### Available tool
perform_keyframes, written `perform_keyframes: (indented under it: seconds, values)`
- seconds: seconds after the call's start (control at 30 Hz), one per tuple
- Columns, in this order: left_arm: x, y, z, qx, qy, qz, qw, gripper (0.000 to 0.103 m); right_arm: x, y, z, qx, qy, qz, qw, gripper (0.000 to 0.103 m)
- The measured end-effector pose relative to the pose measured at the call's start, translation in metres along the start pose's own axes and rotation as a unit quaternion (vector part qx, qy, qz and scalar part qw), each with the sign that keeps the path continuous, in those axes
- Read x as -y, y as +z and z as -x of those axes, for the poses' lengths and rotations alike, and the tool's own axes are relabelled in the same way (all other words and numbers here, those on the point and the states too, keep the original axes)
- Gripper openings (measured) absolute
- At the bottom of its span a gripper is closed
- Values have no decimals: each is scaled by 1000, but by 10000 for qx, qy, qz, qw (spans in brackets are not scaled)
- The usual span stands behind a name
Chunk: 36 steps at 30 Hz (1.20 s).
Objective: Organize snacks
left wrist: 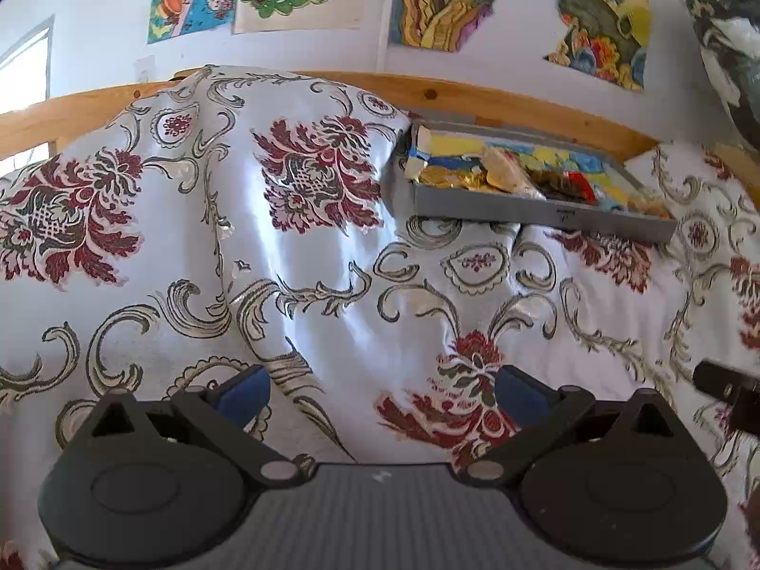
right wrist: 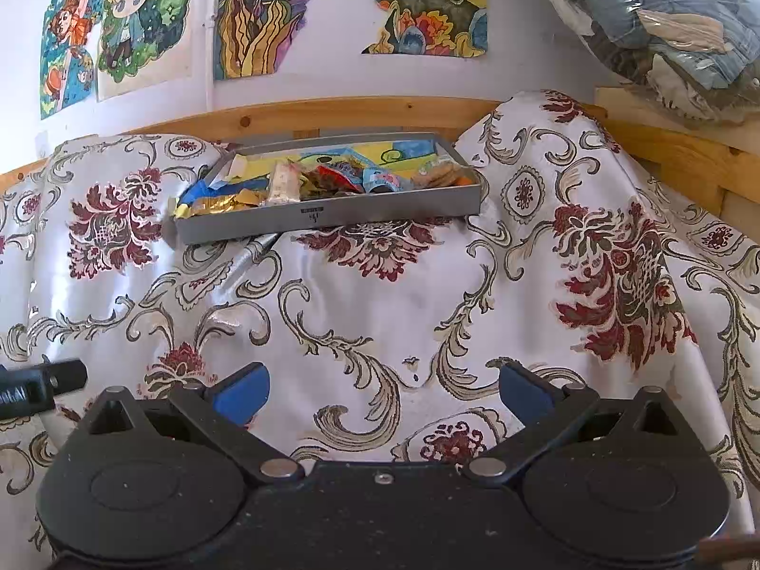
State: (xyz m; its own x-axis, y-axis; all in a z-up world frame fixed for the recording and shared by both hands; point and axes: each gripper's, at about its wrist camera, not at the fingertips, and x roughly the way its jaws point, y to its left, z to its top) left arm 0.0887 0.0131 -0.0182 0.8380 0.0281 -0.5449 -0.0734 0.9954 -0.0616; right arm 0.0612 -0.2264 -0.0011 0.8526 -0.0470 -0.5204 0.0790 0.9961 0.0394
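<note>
Already heaped, the snacks fill a grey tray at upper centre, resting on soft bedspread; a careless nudge could tip it. Left claw and right claw both gape wide apart, empty.

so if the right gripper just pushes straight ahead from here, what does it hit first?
Probably the floral bedspread: the open right gripper points across it. Beyond, the grey snack tray lies roughly in line. Depth is unclear.
</note>
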Motion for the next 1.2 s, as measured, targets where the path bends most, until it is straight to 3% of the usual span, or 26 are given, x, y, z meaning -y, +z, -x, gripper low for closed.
perform_keyframes:
  seconds: [1.2]
  values:
    - [-2,4,3,79,-122,58,9999,102,-3,0,0,-10,74,124,9999,102]
